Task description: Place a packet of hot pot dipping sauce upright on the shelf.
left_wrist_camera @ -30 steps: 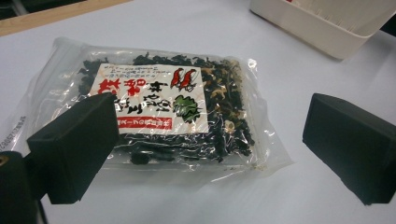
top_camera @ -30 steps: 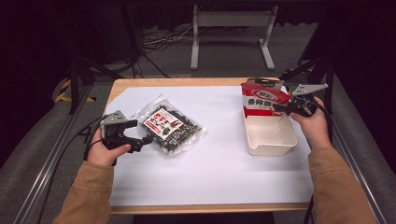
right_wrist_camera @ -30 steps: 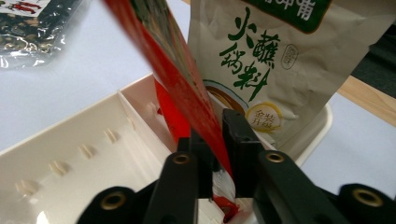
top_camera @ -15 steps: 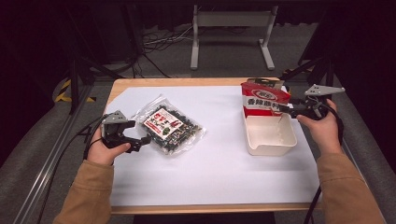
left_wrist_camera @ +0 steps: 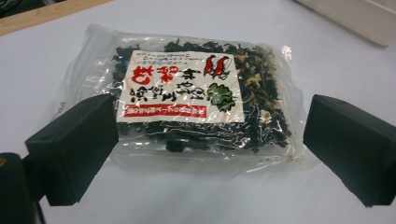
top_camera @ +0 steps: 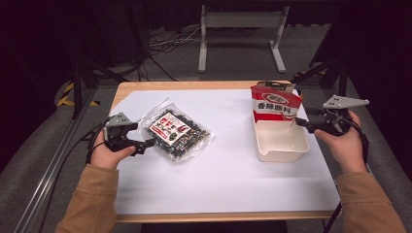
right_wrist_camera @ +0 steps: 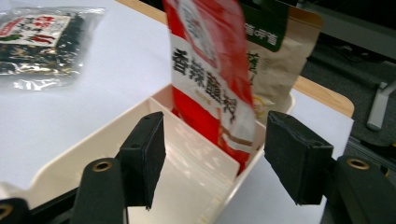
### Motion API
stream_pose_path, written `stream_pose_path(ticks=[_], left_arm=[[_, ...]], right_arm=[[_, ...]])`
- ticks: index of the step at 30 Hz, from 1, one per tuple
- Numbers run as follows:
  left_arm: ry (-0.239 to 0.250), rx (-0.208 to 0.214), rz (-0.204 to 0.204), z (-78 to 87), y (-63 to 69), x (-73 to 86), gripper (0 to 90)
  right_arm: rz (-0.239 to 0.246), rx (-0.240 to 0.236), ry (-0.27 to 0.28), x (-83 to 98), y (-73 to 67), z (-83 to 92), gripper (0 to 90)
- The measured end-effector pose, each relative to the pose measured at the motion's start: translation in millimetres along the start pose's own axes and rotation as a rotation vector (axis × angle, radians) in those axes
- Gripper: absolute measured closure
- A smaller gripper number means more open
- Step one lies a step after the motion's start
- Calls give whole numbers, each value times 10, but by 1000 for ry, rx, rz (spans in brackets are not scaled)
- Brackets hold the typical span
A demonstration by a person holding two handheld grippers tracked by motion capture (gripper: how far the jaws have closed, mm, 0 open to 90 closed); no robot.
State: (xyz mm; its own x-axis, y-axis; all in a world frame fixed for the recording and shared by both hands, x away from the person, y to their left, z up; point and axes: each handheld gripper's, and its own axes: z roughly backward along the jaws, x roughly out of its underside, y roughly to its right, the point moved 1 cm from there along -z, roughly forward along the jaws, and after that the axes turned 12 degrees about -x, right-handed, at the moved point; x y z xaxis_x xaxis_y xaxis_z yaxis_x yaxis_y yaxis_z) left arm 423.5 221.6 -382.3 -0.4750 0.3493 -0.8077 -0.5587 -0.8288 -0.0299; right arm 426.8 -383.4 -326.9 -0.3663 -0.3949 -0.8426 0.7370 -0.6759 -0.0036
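A clear bag of dark dried seaweed (top_camera: 176, 130) with a white and red label lies flat on the white table cover. My left gripper (top_camera: 145, 143) rests at its near-left corner, open, and the bag (left_wrist_camera: 196, 93) lies just ahead of the jaws, untouched. A red and white pouch (top_camera: 274, 104) stands in the far end of a white bin (top_camera: 282, 158), with a brown pouch (right_wrist_camera: 275, 56) behind it. My right gripper (top_camera: 299, 122) hovers at the bin's right rim. Its jaws have just been opening, and the pads press on nothing; the red pouch (right_wrist_camera: 210, 88) stands beyond them.
The white cover (top_camera: 228, 179) spreads over a wooden table whose edge (top_camera: 194, 85) shows at the back. A metal stand (top_camera: 238, 29) and cables lie on the floor behind. A partition divides the bin (right_wrist_camera: 93, 144) inside.
My right gripper opened, let go of the red pouch and drew back to the right and slightly up. The pouch stays standing in the bin. The left hand has not moved.
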Motion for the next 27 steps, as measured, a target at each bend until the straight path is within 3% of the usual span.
stream_pose_path(ticks=[10,14,20,27], left_arm=[[-4,-22,13,9,-78,14,53],[-7,-16,31,11,-115,29,68],[3,-13,49,13,-143,27,70],[-8,-117,110,3,-255,55,38]], right_arm=[[32,-86,32,4,-355,23,381],[52,-92,28,25,-456,14,377],[60,-99,70,86,-628,1,373],[89,-118,68,88,-785,-21,373]])
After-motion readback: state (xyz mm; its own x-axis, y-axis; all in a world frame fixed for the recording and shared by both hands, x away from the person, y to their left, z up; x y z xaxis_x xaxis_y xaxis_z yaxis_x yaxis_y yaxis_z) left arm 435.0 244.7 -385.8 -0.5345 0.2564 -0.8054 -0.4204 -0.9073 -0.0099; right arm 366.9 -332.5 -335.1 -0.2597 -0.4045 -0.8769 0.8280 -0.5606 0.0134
